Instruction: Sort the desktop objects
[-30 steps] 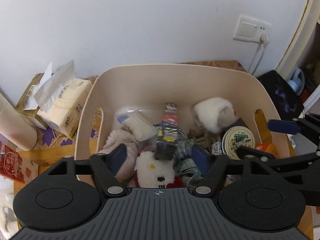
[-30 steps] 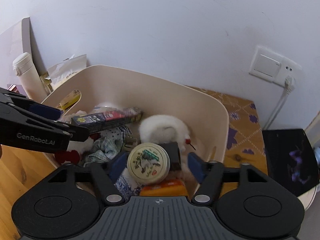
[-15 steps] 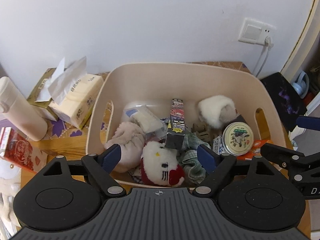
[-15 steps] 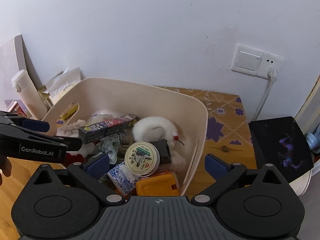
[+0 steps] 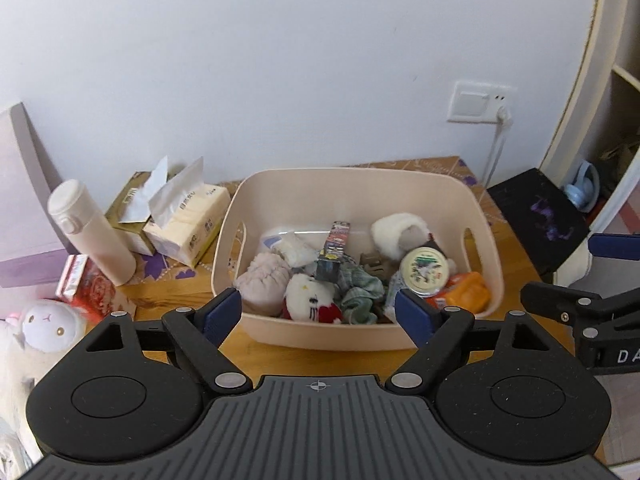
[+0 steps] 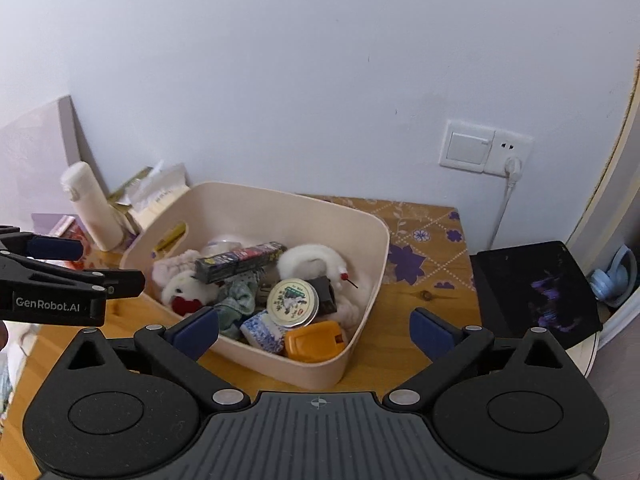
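A beige bin [image 5: 356, 184] on the wooden table holds several items: a round tin [image 5: 425, 271], a cat plush [image 5: 310, 296], a long dark box [image 5: 334, 254], a white fluffy piece [image 5: 396, 230], a green cloth [image 5: 360, 296] and an orange item [image 5: 466, 292]. My left gripper [image 5: 318, 316] hovers before the bin's near wall, open and empty. My right gripper [image 6: 316, 332] is open wide above the bin's [image 6: 280, 196] near right corner, with nothing held. The tin [image 6: 293, 303] and orange item [image 6: 314, 340] lie just beyond it. Each gripper shows in the other's view, the right gripper [image 5: 560, 270] and the left gripper [image 6: 112, 264].
Left of the bin stand a white flask [image 5: 92, 232], tissue packs [image 5: 188, 220], a red packet [image 5: 84, 288] and a plush toy [image 5: 44, 324]. A black pad [image 5: 536, 216] lies off the table's right edge. A wall socket [image 5: 480, 102] with a cord sits behind.
Both grippers have drawn back and upward out of the bin, and their jaws have spread wider. The tin and plush stay in the bin.
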A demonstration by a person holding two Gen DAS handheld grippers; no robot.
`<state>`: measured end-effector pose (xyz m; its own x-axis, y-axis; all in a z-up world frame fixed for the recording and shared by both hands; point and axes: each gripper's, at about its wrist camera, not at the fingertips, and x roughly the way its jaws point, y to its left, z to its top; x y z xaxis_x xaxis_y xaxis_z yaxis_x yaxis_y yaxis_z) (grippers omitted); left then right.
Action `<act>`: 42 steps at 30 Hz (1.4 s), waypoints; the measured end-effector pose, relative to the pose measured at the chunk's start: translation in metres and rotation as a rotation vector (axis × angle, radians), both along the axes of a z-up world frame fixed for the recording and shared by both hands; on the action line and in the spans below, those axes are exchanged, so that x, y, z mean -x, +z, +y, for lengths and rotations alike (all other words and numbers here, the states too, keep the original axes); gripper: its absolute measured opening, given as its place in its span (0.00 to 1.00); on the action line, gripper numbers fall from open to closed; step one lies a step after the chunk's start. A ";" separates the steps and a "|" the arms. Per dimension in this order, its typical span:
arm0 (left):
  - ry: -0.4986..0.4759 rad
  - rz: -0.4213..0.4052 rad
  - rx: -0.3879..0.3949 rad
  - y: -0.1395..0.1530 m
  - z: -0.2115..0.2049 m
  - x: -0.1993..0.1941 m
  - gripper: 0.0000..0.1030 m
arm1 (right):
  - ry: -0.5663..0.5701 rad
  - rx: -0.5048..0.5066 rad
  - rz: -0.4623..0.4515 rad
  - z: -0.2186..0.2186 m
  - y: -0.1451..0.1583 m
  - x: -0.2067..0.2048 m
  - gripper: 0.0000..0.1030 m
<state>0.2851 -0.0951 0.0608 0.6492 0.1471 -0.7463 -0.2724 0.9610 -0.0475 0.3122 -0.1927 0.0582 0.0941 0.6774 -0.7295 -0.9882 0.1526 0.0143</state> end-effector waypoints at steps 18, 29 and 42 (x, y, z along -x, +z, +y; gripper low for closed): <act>0.073 -0.067 0.018 0.054 -0.038 0.129 0.84 | -0.044 -0.040 0.041 -0.113 0.049 0.015 1.00; 0.123 -0.058 0.009 0.062 -0.044 0.186 0.84 | -0.088 -0.020 0.088 -0.177 0.048 0.011 1.00; 0.104 -0.034 0.078 0.068 -0.036 0.236 0.84 | -0.190 0.029 0.067 -0.234 0.052 -0.002 1.00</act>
